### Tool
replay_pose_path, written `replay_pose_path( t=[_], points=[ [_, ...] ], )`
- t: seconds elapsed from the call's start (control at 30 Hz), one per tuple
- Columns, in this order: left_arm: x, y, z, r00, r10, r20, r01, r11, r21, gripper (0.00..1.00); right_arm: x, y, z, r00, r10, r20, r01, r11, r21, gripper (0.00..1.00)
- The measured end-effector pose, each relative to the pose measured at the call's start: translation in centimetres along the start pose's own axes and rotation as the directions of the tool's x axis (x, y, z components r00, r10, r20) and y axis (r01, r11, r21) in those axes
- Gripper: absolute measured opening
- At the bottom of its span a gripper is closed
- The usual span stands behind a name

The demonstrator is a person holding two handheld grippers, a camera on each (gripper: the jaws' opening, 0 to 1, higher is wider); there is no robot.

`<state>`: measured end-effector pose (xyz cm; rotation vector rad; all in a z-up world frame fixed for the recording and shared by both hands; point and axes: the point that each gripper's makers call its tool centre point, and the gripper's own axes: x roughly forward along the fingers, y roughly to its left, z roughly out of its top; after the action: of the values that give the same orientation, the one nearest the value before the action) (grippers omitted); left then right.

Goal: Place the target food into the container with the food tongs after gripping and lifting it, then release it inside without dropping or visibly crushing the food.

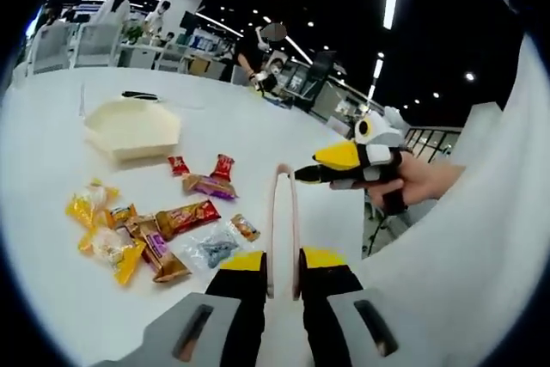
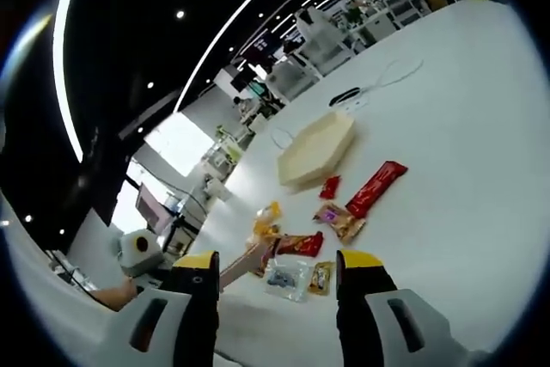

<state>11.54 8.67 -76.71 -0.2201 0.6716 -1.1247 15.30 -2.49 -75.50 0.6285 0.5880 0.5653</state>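
Closest in the left gripper view, the left gripper (image 1: 282,257) pinches the handle end of a pair of pale food tongs (image 1: 283,212), its two yellow-tipped jaws pressed against the tongs' sides; the tongs' arms reach forward over the white table (image 1: 258,135) and meet at a rounded tip. Just left of the tongs lies a loose cluster of wrapped snacks (image 1: 155,225): yellow packets, brown and red bars, a clear packet, and two small red ones farther back. Beyond the snacks, near the far side of the table, sits an empty cream hexagonal container (image 1: 133,129). To the right, a hand holds the right gripper (image 1: 331,167) above the table edge.

Seen from the right gripper view, the right gripper (image 2: 275,277) has its jaws spread wide apart with nothing between them. Past its jaws lie the same snacks (image 2: 331,229), with a long red bar (image 2: 375,188) farther out, then the container (image 2: 318,150). Desks and ceiling lights fill the distance.
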Motion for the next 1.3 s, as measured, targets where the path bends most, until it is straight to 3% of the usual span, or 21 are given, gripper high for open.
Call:
replay_pose_path(
  t=[0.17,0.33,0.5,0.7,0.73,0.87,1.03,1.07,1.13,1.3],
  points=[
    [0.1,-0.6,1.2,0.999,-0.041,0.008,0.041,0.999,-0.009,0.12,-0.1,0.8,0.6,0.998,0.048,0.029,-0.048,0.999,0.014,0.52],
    [0.2,-0.7,1.8,0.999,-0.049,0.013,0.049,0.999,0.003,0.12,-0.1,0.7,0.5,0.999,0.042,0.020,-0.042,0.999,-0.005,0.49],
    [0.3,-1.7,3.3,0.991,-0.108,0.073,0.114,0.991,-0.074,0.11,-0.2,1.2,0.6,0.998,0.065,0.027,-0.065,0.998,-0.001,0.49],
    [0.6,-2.4,3.2,0.990,-0.133,0.052,0.136,0.989,-0.061,0.11,0.0,2.1,0.4,0.993,0.109,0.036,-0.109,0.994,0.011,0.46],
    [0.5,-2.7,3.2,0.988,-0.149,0.046,0.151,0.986,-0.070,0.11,0.0,3.0,1.2,0.986,0.144,0.080,-0.148,0.988,0.040,0.44],
    [-0.6,-3.2,4.3,0.978,-0.191,0.079,0.199,0.973,-0.114,0.13,-0.3,4.4,1.7,0.977,0.201,0.078,-0.204,0.978,0.037,0.41],
    [-0.9,-3.3,4.2,0.975,-0.215,0.063,0.221,0.967,-0.127,0.13,-0.2,5.7,1.7,0.964,0.258,0.067,-0.260,0.965,0.018,0.36],
    [-1.0,-3.6,4.0,0.970,-0.238,0.055,0.244,0.958,-0.149,0.13,-0.3,6.7,1.6,0.950,0.306,0.061,-0.309,0.951,0.035,0.33],
    [-0.9,-3.9,3.8,0.965,-0.258,0.046,0.262,0.951,-0.162,0.13,-0.3,7.6,1.3,0.938,0.346,0.037,-0.347,0.937,0.031,0.25],
    [-0.7,-4.6,4.0,0.956,-0.289,0.054,0.294,0.940,-0.174,0.13,-0.4,8.7,0.6,0.925,0.381,0.008,-0.381,0.924,0.027,0.23]
  ],
)
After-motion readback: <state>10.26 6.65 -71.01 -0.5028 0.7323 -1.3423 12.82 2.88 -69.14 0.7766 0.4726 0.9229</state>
